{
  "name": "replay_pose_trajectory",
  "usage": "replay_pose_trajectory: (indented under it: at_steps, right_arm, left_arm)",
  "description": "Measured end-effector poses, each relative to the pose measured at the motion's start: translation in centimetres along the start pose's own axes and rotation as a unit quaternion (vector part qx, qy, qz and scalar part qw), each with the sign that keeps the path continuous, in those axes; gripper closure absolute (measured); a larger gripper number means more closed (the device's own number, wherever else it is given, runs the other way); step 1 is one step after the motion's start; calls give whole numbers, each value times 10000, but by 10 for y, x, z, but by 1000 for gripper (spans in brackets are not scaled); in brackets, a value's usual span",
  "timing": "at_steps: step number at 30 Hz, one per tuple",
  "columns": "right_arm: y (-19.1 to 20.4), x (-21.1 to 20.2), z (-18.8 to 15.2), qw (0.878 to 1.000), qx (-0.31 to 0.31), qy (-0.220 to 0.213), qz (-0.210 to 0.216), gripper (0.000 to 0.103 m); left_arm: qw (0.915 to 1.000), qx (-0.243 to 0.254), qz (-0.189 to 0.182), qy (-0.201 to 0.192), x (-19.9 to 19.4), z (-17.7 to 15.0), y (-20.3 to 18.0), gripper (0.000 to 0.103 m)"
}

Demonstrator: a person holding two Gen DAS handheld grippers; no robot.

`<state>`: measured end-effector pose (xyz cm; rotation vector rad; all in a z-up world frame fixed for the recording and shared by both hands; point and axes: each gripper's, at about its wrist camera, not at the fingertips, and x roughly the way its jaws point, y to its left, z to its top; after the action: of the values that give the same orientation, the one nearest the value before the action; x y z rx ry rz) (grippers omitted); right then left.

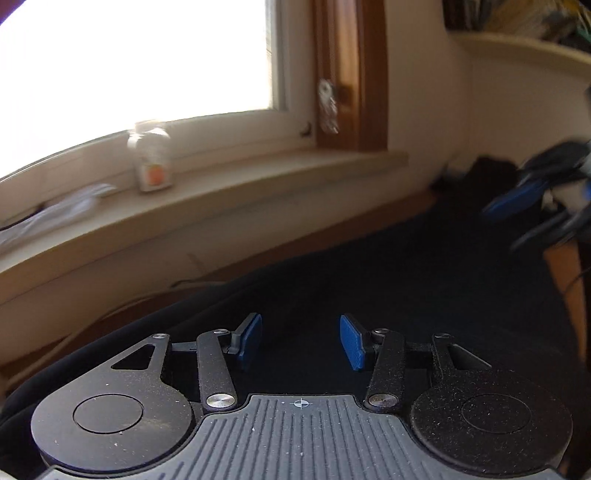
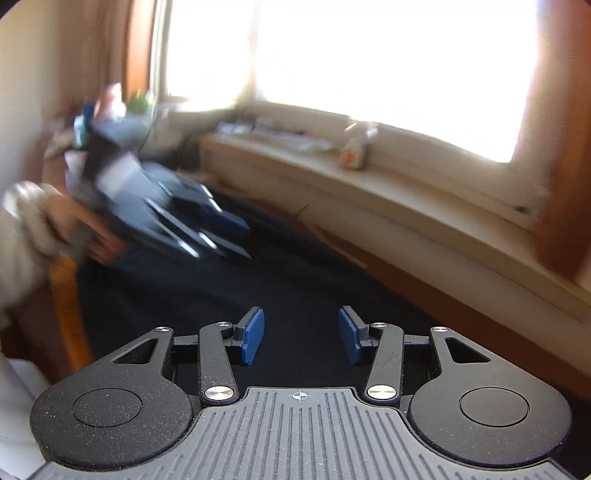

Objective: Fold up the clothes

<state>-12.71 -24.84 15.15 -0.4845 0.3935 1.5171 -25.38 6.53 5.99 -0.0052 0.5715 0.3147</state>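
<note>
A dark, nearly black garment [image 1: 369, 277] lies spread flat over a wooden table. In the left wrist view my left gripper [image 1: 301, 341] hovers over its near part, blue pads apart and nothing between them. The right gripper [image 1: 535, 195] shows as a blur at the right edge of that view, above the cloth's far side. In the right wrist view the same garment [image 2: 295, 280] fills the middle, and my right gripper [image 2: 301, 336] is open above it, also empty. The left gripper [image 2: 221, 236] appears blurred at the left, held by a hand [image 2: 74, 221] in a pale sleeve.
A windowsill [image 1: 258, 192] runs along behind the table with a small jar [image 1: 151, 162] and white cloth [image 1: 55, 218] on it. The table's wooden edge [image 2: 66, 306] shows left of the garment. A cluttered shelf [image 1: 517, 22] sits high on the right wall.
</note>
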Motion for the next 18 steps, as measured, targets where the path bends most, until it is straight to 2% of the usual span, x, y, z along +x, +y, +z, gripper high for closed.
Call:
replay_pose_trajectory:
  at_steps: [5,8,10,11,12,13,15,18]
  right_arm:
    - [-4,-90,-22,9985,314,-174,-419,44]
    - [-5,-113,-46,9964,355,-124,-762,40]
    - [-9,-111,-72,9939,628,-135,-899,40]
    - [-14,-104,-88,9920,837,-134,-934,44]
    - [-16,-94,-102,9896,1042,-142,-985,49]
    - [-18,-84,-117,9862,1246,-178,-1071,59]
    - [-20,-67,-145,9792,1587,-255,-1237,62]
    - [-6,-53,-166,9753,1615,-482,-1425,62]
  left_arm:
    - [9984,374,154,404,57,-8,-25,44]
    - [9987,111,65,487,64,-9,-17,44]
    - [9986,-94,-36,522,67,-9,-9,44]
    - [9985,-136,-72,530,67,-8,-7,44]
    - [9984,-138,-85,533,68,-8,-5,44]
    - [9985,-87,-79,531,70,-7,-3,44]
    - [9986,-18,-46,527,76,-4,1,44]
    - [9985,241,135,478,78,-1,-4,43]
